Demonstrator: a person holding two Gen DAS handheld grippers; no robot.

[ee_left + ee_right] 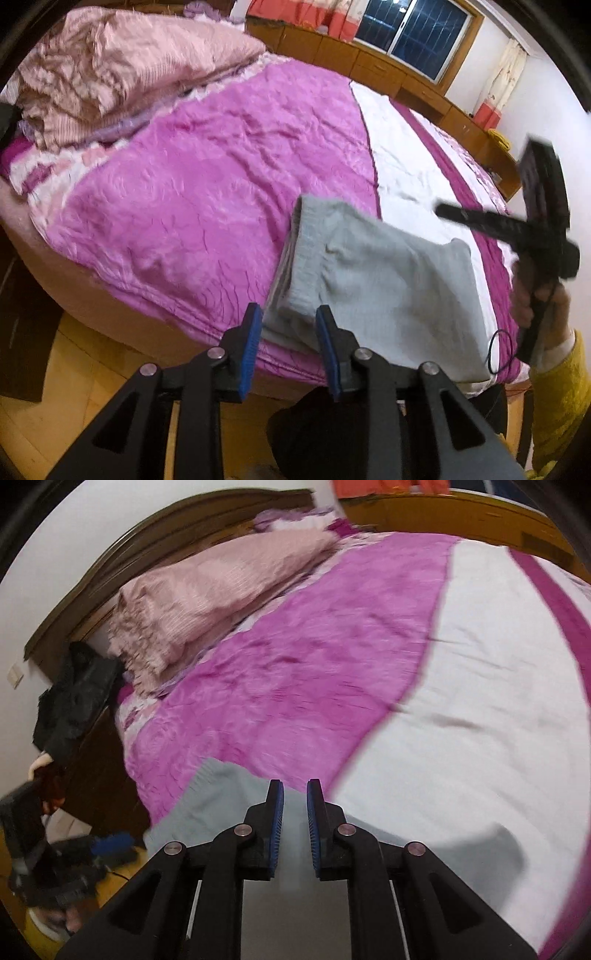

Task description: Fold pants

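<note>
Left wrist view, from left to right: a crumpled pale pink quilt (pixel 122 66) is heaped at the head of the bed (pixel 207 177), whose magenta cover gives way to a broad white band (pixel 402 155) further right. Behind the bed runs a low wooden cabinet (pixel 373 62) under a dark window (pixel 417 33) with red-and-cream curtains. Wooden floor (pixel 81 373) shows below the bed's edge. The grey pants (pixel 369 280), folded into a compact rectangle, lie at the near edge of the bed, partly on the magenta and partly on the white band. The left gripper (pixel 290 350) hovers just in front of the pants' near left corner, its blue-padded fingers spread with nothing between them. At the far right the other handheld tool is seen, blurred, held up over the bed's edge by a hand (pixel 535 299) in a yellow sleeve.

In the right wrist view, a dark wooden headboard (pixel 155 542) stands at upper left, with dark clothing (pixel 74 701) draped beside it. The right gripper (pixel 295 830) is held above the pants (pixel 221 794), its fingers parted and empty, the grey cloth lying directly beneath and to the left of them.
</note>
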